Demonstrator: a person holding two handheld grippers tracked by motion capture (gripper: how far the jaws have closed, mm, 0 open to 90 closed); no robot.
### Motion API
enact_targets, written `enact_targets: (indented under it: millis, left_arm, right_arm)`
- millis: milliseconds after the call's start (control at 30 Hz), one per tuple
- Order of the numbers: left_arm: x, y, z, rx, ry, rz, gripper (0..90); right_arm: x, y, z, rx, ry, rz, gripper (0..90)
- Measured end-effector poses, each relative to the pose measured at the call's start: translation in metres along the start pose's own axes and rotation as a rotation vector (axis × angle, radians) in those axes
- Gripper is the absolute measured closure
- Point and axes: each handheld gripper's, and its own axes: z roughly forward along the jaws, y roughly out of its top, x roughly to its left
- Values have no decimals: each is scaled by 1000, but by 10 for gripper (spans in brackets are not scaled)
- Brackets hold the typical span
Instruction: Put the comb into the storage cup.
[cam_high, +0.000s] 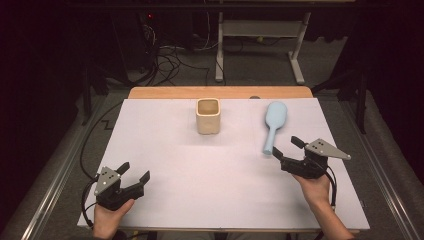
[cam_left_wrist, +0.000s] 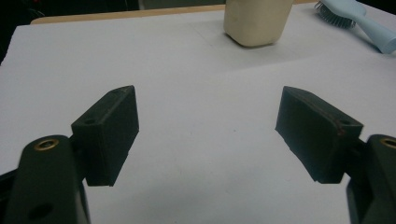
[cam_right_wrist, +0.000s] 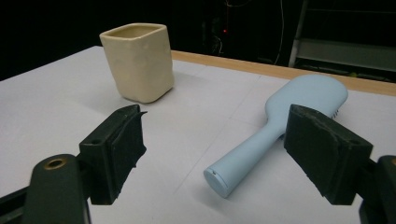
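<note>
Cup (cam_high: 208, 116), one hairbrush (cam_high: 273, 122), two tongs gaping

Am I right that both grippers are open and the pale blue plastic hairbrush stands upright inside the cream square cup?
Not quite. Both the left gripper and the right gripper are open, but the pale blue plastic hairbrush lies flat on the white table surface, apart from the cream square cup, as the high view shows.

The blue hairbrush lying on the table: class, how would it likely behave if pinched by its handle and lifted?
The blue hairbrush looks like rigid plastic, so it probably stays stiff. Its smooth, rounded handle may slip or twist between pads. The wide head would likely sag downward, outweighing the handle end.
</note>
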Motion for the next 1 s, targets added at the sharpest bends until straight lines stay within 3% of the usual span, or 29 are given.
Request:
enact_targets:
  millis: [733, 1000]
  left_arm:
    - [0, 0, 0, -1, -2, 1, 222]
    - [0, 0, 0, -2, -3, 1, 222]
  right_arm:
    - [-7, 11, 23, 53, -29, 4, 214]
    - [-12, 18, 30, 102, -39, 22, 214]
